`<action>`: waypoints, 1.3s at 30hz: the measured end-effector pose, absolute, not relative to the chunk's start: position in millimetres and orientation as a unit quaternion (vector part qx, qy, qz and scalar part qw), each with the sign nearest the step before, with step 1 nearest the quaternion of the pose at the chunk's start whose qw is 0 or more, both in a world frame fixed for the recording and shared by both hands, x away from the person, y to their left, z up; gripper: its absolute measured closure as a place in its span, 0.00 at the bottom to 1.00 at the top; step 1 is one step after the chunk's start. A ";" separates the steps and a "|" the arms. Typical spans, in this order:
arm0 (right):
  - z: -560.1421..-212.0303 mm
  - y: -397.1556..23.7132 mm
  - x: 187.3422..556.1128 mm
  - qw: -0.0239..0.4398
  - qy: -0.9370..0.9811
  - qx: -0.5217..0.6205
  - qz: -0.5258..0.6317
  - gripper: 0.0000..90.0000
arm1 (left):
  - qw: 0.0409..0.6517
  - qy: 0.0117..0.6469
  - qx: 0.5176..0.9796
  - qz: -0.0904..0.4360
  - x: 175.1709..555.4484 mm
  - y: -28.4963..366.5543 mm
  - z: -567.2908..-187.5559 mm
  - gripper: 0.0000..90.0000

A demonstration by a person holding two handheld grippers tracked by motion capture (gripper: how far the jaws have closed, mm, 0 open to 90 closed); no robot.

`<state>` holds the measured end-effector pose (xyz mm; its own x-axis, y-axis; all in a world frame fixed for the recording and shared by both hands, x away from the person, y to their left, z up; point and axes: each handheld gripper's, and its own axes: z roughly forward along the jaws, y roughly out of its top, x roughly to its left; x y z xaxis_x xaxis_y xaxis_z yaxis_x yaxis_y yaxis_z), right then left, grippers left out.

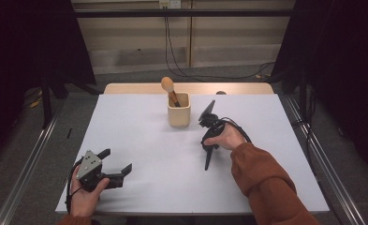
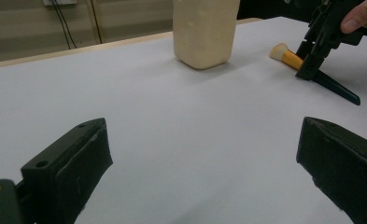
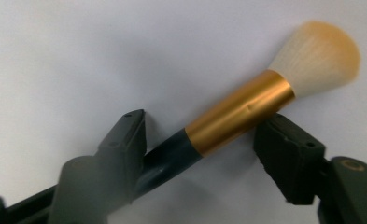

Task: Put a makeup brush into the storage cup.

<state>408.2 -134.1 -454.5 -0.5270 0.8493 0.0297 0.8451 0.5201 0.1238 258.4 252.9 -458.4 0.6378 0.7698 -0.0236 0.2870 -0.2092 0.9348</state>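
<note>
Right-hand tongs point down at the white table just right of the middle of the high view, straddling a makeup brush that lies flat there. In the right gripper view its long axis runs aslant from lower left to upper right, dark handle low, gold collar between the jaws, pale bristles at upper right. The jaws stand part-way in, and I cannot tell whether the pads press the brush yet; a sliver of table seems to show beside the right one. They cross the brush at a slant, not square to it, so I'd guess a squeeze might roll it. Left-hand tongs rest at the lower left, jaws wide and empty, well apart from the brush. A beige cup with another brush in it stands just beyond, upper middle.
</note>
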 end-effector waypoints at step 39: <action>-450.3 -151.8 410.4 0.004 0.869 0.489 0.079 0.84 | 0.518 0.361 0.742 0.227 259.9 252.6 -459.6 0.03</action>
